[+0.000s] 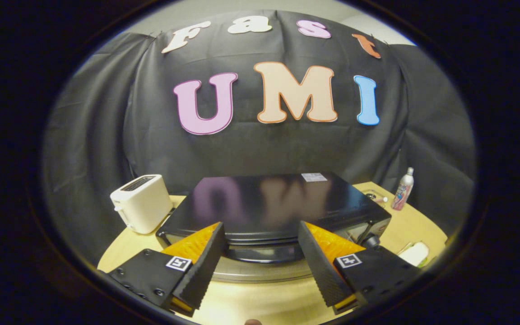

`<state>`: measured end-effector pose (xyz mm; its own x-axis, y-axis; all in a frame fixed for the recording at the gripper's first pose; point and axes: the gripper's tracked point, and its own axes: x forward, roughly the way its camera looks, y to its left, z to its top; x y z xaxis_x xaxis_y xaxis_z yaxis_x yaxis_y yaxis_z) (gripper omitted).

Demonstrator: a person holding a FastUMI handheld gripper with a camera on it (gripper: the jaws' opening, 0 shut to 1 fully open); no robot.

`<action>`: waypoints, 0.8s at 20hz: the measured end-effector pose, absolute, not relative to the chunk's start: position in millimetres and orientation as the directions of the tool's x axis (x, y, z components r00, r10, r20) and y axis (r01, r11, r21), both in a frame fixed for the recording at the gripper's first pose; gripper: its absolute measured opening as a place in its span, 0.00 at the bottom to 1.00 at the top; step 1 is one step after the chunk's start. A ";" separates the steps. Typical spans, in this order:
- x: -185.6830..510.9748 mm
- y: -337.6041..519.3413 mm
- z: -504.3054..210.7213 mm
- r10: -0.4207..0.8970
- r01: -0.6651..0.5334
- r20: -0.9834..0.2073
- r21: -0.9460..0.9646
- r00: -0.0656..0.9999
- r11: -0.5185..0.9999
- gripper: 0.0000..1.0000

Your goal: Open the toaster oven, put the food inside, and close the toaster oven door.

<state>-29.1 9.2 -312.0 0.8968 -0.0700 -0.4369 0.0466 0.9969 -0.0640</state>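
Hand-held gripper spread wide, holding nothing, fingers flanking the front top edge of one black toaster oven on the table. One white toaster beside it, one bottle beyond.

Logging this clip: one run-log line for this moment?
tool open, fingers astride door handle | toaster oven door shut | white toaster beside oven
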 end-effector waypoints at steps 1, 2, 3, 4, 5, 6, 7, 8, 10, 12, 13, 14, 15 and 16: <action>-37.9 11.0 -308.7 -0.067 0.040 -0.432 -0.071 0.899 0.997 1.00; -40.6 11.2 -308.7 -0.069 0.041 -0.431 -0.073 0.900 0.996 1.00; -44.8 10.7 -308.4 -0.071 0.045 -0.427 -0.071 0.901 0.996 1.00; -47.9 10.8 -307.9 -0.072 0.046 -0.428 -0.071 0.901 0.996 1.00; -51.5 11.2 -308.1 -0.072 0.043 -0.430 -0.076 0.900 0.996 1.00; -54.0 11.3 -307.7 -0.071 0.041 -0.433 -0.078 0.899 0.996 1.00; -58.4 10.9 -306.8 -0.070 0.040 -0.433 -0.078 0.898 0.996 1.00; -61.9 9.9 -307.3 -0.070 0.041 -0.433 -0.077 0.898 0.996 1.00; -72.7 9.9 -307.2 -0.071 0.041 -0.432 -0.078 0.899 0.996 1.00; -83.9 9.5 -308.3 -0.070 0.038 -0.433 -0.082 0.899 0.996 1.00; -89.9 8.8 -308.8 -0.070 0.039 -0.435 -0.081 0.898 0.996 1.00; -97.6 7.7 -311.6 -0.071 0.038 -0.440 -0.084 0.895 0.996 1.00; -106.0 8.8 -316.5 -0.068 0.030 -0.458 -0.090 0.886 0.996 1.00; -113.6 8.1 -317.3 -0.068 0.029 -0.457 -0.092 0.887 0.995 1.00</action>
<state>-113.6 8.1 -317.3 0.8869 -0.0676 -0.4570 0.0287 0.9954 -0.0916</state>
